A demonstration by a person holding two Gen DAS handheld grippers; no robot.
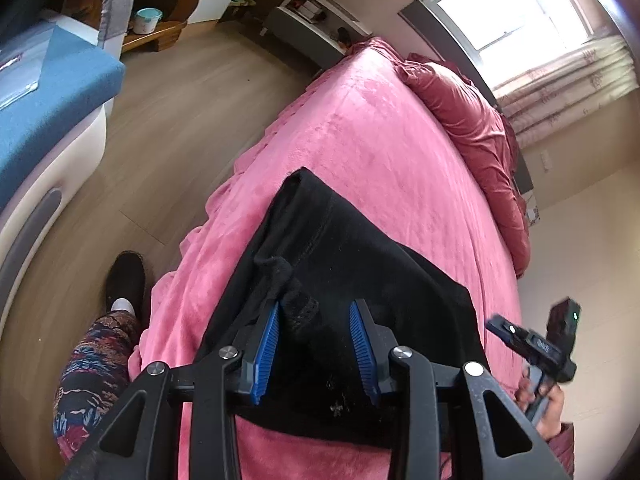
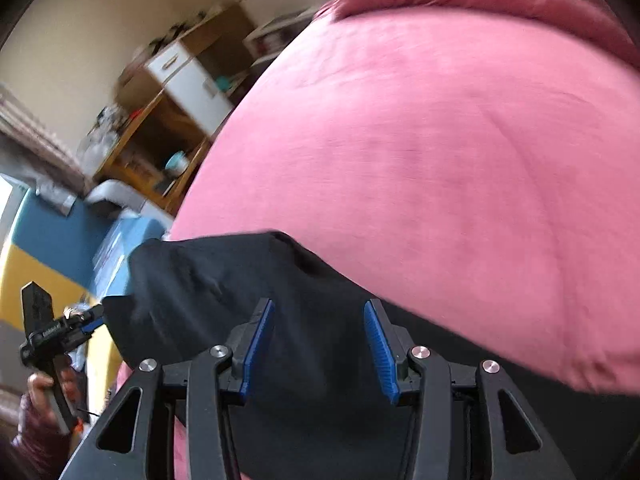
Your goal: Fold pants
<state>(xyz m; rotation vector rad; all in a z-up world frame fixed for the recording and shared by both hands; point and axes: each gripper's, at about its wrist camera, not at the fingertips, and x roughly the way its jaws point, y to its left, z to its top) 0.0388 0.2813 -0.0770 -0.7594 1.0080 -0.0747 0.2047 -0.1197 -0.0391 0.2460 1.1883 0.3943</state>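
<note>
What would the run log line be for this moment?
task: fold pants | pants: on pink bed | left gripper: open | right gripper: open

Black pants (image 1: 360, 264) on pink bed (image 1: 380, 128); left gripper (image 1: 316, 312) fingers apart — waistband bunch between; right gripper (image 1: 504, 330) alongside.

Black pants (image 1: 340, 248) on pink bed (image 1: 360, 128)

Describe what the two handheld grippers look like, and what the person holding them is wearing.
Both the left gripper and the right gripper have matte black frames with triangular cut-outs, silver round pivot bolts, and fingers lined with ribbed blue pads. A small green light shows on the right one's black top block. The person wears a dark maroon sleeve, colourful patterned trousers and a dark shoe.
</note>
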